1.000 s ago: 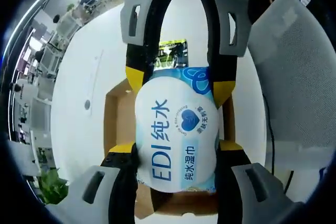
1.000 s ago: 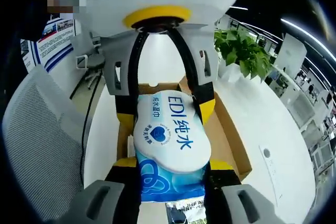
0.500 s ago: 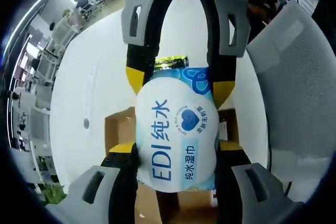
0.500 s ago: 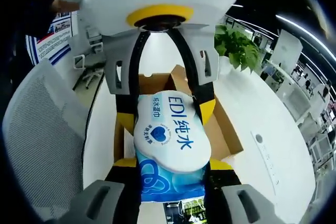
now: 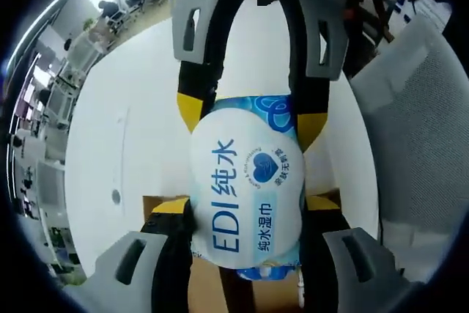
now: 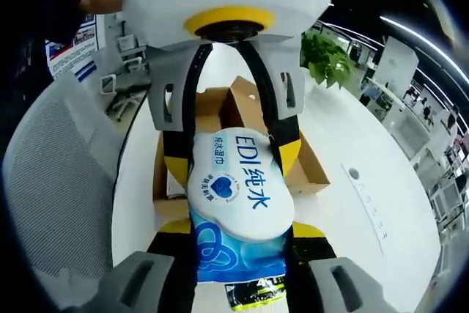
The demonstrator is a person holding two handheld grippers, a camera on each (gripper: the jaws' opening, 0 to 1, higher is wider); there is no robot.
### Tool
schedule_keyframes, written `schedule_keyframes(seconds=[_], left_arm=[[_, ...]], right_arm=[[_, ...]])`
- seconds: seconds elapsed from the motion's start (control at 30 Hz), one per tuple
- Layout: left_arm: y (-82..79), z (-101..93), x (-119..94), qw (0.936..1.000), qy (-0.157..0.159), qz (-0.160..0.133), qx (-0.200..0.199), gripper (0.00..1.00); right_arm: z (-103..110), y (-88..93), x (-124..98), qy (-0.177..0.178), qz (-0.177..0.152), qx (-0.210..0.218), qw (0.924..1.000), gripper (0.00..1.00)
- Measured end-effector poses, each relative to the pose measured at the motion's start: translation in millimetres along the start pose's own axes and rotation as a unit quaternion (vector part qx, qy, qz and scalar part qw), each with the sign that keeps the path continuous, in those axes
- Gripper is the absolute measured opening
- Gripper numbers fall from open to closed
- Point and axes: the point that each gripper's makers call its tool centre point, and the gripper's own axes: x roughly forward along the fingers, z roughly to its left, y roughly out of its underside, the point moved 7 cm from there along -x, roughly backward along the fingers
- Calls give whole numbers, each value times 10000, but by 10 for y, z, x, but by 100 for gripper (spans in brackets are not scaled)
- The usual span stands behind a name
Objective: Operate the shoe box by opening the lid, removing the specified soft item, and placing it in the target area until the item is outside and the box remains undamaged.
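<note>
1. Wet-wipe pack (image 5: 245, 196), blue and white with "EDI" lettering, sits at the centre of the left gripper view, pinched from both ends: the left claw (image 5: 245, 214) rises from the bottom edge with its yellow-tipped jaws tight against the pack's sides, and the right claw (image 5: 245, 119) reaches down from the top edge to clamp the far end.

2. White worktop (image 5: 124, 144) spreads across the left half of that view behind the pack; a corner of the brown shoe box (image 5: 165, 203) peeks out at the lower left of the pack, and a grey mesh chair (image 5: 418, 130) curves down the right side.

3. Same pack (image 6: 238, 207) fills the centre and bottom of the right gripper view, where the right claw (image 6: 238, 232) grips it from below and the left claw (image 6: 233, 155), under its white housing at the top, closes on the upper end.

4. Open shoe box (image 6: 212, 104) lies on the worktop (image 6: 344, 218) beyond and above the pack in this view, the pack clear of it; a potted plant (image 6: 326, 60) stands at the upper right, and the mesh chair (image 6: 58, 181) takes the left.
</note>
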Motion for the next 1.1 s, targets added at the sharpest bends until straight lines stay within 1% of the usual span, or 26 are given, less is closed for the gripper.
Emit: schedule_keyframes(seconds=[0.1,0.37,0.53,0.67,0.8,1.1], left_arm=[[-78,23,73,10000,-29,-11,40,58],[-272,48,213,10000,-25,-55,43,58],[-344,57,312,9999,12,-85,56,58],[-380,60,366,9999,46,-33,99,58],[-399,84,443,9999,68,-43,97,58],[-341,137,640,9999,65,-63,70,57]], right_arm=[[-37,93,-26,46,4,5,10000,42],[-110,296,-119,10,43,-4,10000,42],[-128,388,-140,5,114,4,9999,42],[-141,448,-140,23,145,19,9999,42],[-178,508,-119,14,212,8,9998,42],[-246,631,28,6,307,-34,9995,42]])
